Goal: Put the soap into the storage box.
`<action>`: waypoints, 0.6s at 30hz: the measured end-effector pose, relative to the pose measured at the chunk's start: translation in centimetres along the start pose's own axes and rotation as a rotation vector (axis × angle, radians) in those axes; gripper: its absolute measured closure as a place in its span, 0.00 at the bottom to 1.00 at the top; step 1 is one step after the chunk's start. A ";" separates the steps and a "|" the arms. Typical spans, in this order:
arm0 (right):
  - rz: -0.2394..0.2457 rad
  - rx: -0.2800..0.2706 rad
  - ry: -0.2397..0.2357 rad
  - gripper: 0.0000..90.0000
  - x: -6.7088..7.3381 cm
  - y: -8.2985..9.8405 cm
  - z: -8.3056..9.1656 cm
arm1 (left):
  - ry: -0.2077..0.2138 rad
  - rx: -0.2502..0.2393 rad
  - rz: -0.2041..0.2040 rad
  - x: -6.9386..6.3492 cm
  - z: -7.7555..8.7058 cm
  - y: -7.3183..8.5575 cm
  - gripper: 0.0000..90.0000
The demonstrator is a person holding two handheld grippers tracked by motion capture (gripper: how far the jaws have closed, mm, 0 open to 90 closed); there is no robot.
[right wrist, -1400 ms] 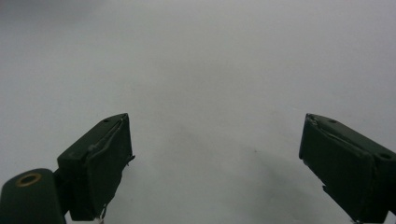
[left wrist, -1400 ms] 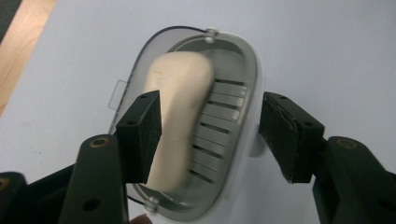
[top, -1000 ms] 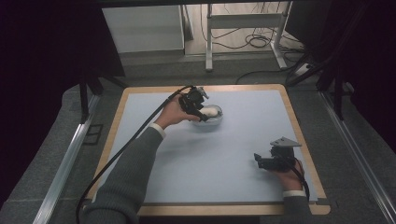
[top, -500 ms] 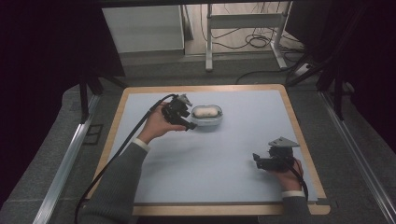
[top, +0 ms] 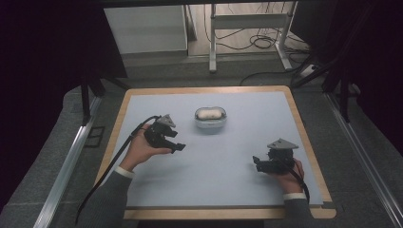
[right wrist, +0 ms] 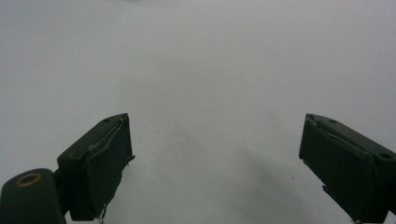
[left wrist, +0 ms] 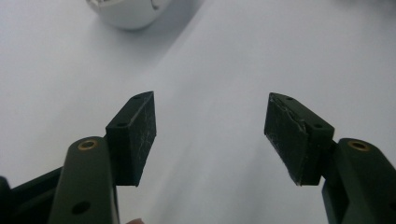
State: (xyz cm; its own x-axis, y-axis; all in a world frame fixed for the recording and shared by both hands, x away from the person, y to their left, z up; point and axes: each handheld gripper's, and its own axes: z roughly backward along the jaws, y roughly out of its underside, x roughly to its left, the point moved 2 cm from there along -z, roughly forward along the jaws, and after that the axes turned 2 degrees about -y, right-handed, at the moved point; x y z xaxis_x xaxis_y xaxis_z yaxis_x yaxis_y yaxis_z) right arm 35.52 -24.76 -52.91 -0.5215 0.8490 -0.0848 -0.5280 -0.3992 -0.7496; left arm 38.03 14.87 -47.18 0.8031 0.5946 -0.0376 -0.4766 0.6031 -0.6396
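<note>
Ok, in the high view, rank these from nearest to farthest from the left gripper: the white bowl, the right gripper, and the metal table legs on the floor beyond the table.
From the left gripper:
1. White bowl, just ahead and to its right, mid-table.
2. Right gripper, across the table near the right edge.
3. Metal table legs, on the floor past the table's far edge.

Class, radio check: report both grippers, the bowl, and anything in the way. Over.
Left gripper open, empty, near side of the bowl. Right gripper open, empty, low at right. Bowl holds something white. Nothing between on the blue mat.
</note>
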 end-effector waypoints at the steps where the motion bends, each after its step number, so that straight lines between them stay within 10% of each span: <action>1: 0.000 0.000 0.002 0.10 0.1 0.0 -0.1 | -0.005 -0.002 0.013 -0.1 0.1 1.0 0.38; 18: 0.013 0.014 0.002 0.10 0.6 0.0 -0.4 | -0.089 -0.019 0.172 -0.8 0.8 10.3 0.37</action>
State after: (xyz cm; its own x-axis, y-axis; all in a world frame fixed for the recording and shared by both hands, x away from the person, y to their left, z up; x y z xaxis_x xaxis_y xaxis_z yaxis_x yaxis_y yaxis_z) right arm 35.47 -24.16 -53.19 -0.5268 0.8446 -0.0959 -0.5309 -0.4150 -0.7389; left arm 32.21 21.04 -53.14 0.6753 0.7332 -0.0797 -0.5964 0.4793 -0.6438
